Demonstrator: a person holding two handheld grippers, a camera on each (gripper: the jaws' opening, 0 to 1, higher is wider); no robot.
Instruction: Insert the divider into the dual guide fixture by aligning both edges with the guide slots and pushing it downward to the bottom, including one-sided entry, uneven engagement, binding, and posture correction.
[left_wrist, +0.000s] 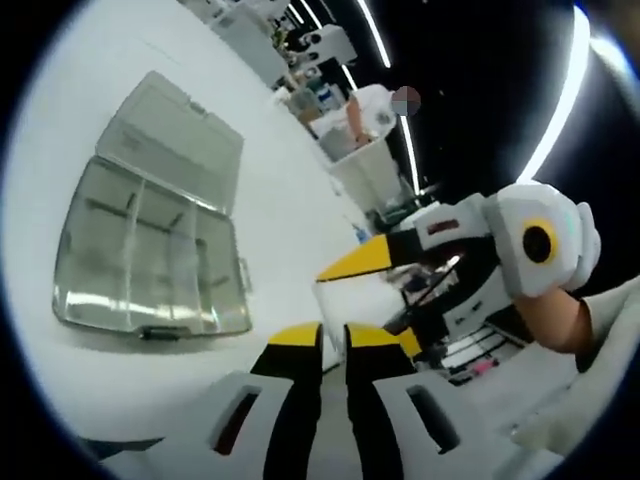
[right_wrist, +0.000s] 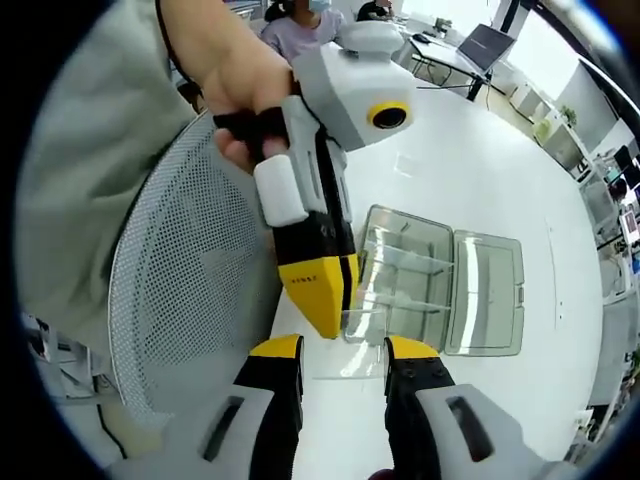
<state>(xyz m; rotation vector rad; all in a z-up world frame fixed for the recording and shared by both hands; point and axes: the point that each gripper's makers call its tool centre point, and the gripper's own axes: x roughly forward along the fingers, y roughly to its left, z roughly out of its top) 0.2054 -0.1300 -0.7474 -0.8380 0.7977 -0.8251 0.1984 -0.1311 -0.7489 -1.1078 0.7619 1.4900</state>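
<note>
The divider (left_wrist: 348, 298) is a small clear plate held up in the air off the table's near edge. My left gripper (left_wrist: 335, 340) has its yellow-tipped jaws pinched on the plate's edge. In the right gripper view a hand holds that left gripper (right_wrist: 322, 322), which points down at the divider (right_wrist: 365, 342). My right gripper (right_wrist: 343, 352) stands open, its jaws wide either side of the plate without touching it. It enters the left gripper view as the right gripper (left_wrist: 367, 308). The guide fixture (left_wrist: 150, 260), a clear compartmented box (right_wrist: 405, 270) with its lid (right_wrist: 487, 295) laid open, rests on the white table (right_wrist: 470, 160).
A grey mesh chair back (right_wrist: 190, 300) stands close to the table's near edge beside a person's grey sleeve (right_wrist: 90, 160). A laptop (right_wrist: 487, 45) and seated people are at the table's far end. White bins and shelving (left_wrist: 365, 160) stand beyond the table.
</note>
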